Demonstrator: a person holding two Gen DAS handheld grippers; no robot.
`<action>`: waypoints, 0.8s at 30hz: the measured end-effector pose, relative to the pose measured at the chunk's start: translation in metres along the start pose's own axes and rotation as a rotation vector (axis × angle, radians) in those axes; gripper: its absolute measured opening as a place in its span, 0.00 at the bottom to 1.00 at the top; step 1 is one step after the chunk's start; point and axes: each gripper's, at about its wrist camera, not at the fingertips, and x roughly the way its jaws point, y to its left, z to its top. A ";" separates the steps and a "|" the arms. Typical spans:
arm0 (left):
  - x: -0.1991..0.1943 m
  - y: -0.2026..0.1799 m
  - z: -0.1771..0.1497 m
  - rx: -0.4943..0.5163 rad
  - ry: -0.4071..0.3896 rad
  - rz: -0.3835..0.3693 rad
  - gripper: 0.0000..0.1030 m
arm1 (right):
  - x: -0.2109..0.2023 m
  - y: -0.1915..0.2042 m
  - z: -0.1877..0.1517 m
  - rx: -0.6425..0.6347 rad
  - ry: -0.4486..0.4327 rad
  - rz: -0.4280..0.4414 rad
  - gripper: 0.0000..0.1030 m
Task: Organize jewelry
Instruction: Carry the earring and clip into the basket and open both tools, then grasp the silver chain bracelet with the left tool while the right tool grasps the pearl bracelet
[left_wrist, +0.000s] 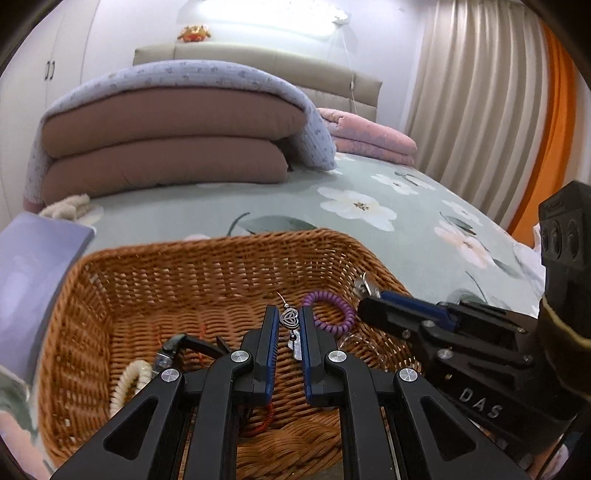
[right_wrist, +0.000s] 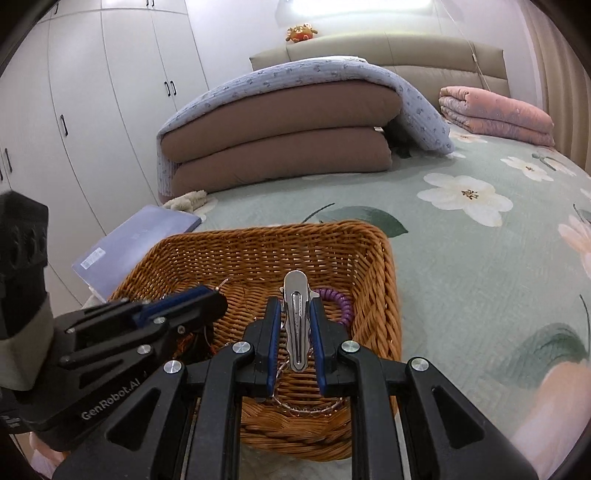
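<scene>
While both claws hang over the wicker basket (right_wrist: 380, 280) on the flowery bed (right_wrist: 480, 258), their bodies show the words "DAS" and "GenRobot.AI". The left claw (left_wrist: 289, 321) pinches a little silver heart earring (left_wrist: 290, 319) between its blue pads. The right claw (right_wrist: 294, 317) pinches a shiny metal hair clip (right_wrist: 296, 321), which sticks up past its tips. In the basket lie a purple coil band (left_wrist: 334, 310), a cream braided ring (left_wrist: 129, 384) near the left wall, a red string (left_wrist: 264, 421) and a clear bead bracelet (right_wrist: 314, 408).
</scene>
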 end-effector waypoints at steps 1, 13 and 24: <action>0.001 0.001 0.000 -0.002 0.003 0.002 0.11 | 0.000 0.000 0.000 0.002 0.001 0.002 0.19; -0.009 -0.001 0.000 -0.010 -0.022 -0.015 0.42 | 0.007 -0.004 -0.003 0.015 0.027 0.018 0.24; -0.047 0.000 -0.001 -0.050 -0.093 -0.039 0.42 | -0.044 -0.011 -0.015 0.060 -0.097 0.007 0.24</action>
